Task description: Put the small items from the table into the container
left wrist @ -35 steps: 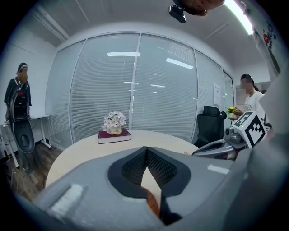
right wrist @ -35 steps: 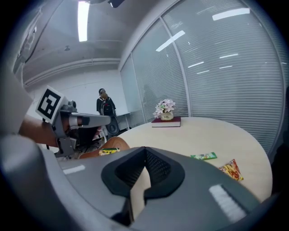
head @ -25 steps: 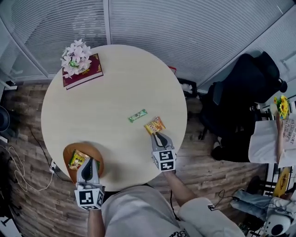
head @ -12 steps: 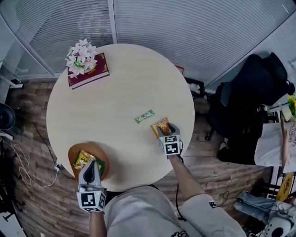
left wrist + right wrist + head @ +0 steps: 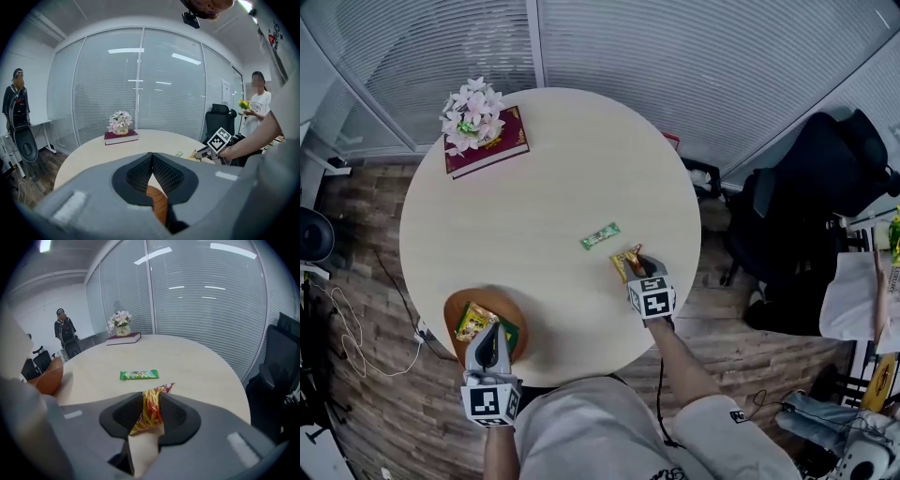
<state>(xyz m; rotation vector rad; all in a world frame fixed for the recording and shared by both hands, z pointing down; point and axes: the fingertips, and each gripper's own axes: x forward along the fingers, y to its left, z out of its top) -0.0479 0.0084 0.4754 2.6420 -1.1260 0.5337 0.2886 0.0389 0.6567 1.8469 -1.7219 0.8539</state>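
At the near right edge of the round pale table [image 5: 534,187]: a crinkly orange-yellow snack packet [image 5: 151,411] stands on edge between the right gripper's jaws
Right gripper [image 5: 636,266]: jaws closing on the packet, pads already against both its faces
Left gripper [image 5: 151,161]: jaws together with nothing between them, hovering over the orange-brown bowl [image 5: 455,305] at the near left edge
Handling: the packet looks light and soft, a thin foil film that will buckle and may slide; I'd pinch it across the flat middle or a sealed end, gently, since the contents seem crushable
Green wrapped bar [image 5: 600,235]: flat on the table just beyond the packet, apart from it; likely light and slick, best taken across its narrow width
Hidden: from the head view the gripper covers the packet's near end, so I cannot tell whether it is off the table; the left gripper overlaps the bowl, where a yellow and a green wrapper only partly show; print on every wrapper is too small to read
Far left edge: a maroon book [image 5: 502,150] under pink-white flowers [image 5: 472,114], well apart from the work
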